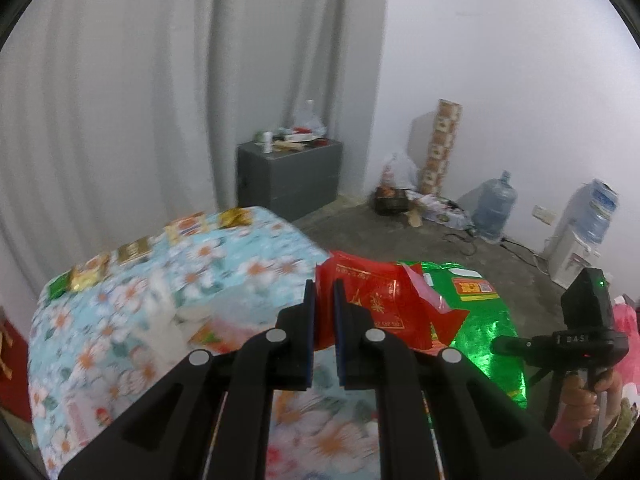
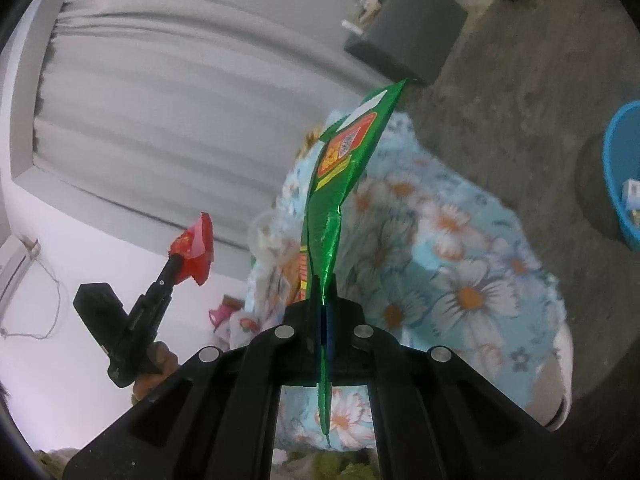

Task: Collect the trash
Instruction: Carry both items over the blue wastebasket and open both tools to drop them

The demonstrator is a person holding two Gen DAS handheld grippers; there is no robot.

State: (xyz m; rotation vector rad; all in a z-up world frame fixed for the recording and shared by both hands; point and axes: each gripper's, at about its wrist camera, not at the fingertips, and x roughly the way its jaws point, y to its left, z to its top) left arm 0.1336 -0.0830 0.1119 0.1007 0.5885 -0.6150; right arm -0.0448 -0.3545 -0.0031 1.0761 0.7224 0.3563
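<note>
Pinching a crumpled red wrapper (image 1: pixel 372 304) in my left gripper (image 1: pixel 323 300), jaws nearly together on it, above the floral tablecloth (image 1: pixel 120 320). My right gripper (image 2: pixel 325 296) has its jaws pressed together on a green foil snack bag (image 2: pixel 340 184), lifted over the table; blue bin (image 2: pixel 624 176) on the floor, well apart.

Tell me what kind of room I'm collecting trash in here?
Probably a plain lived-in room of a home, used partly for storage. A long grey curtain hangs by a table under a floral cloth, a water dispenser and spare water jug stand on the bare concrete floor, and a cluttered grey cabinet fills the corner.
</note>
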